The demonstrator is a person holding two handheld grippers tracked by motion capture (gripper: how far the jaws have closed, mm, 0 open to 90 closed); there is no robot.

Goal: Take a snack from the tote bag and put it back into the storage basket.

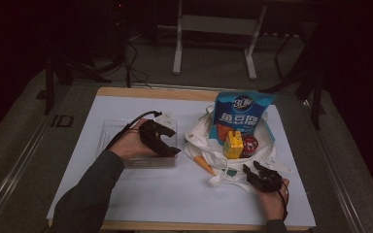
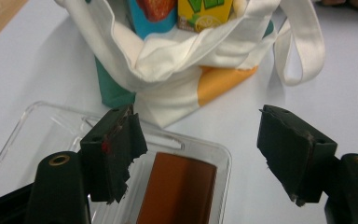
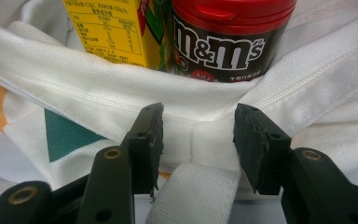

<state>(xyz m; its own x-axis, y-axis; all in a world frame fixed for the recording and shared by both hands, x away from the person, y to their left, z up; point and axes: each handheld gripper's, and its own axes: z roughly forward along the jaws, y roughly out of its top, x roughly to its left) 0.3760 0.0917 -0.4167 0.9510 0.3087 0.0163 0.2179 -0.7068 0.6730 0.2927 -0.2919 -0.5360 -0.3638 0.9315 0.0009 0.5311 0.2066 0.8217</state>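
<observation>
Left tongs (image 2: 200,154) hang released above a clear tray (image 2: 37,126) holding a brown block (image 2: 177,191), while right tongs (image 3: 198,140) straddle the rim of the white tote bag (image 3: 121,100), grip uncertain, with yellow carton (image 3: 112,28) and candy jar (image 3: 223,37) inside just beyond

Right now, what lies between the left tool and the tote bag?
The clear tray's rim, then bare white table cover up to the tote bag, seen in the left gripper view.
</observation>
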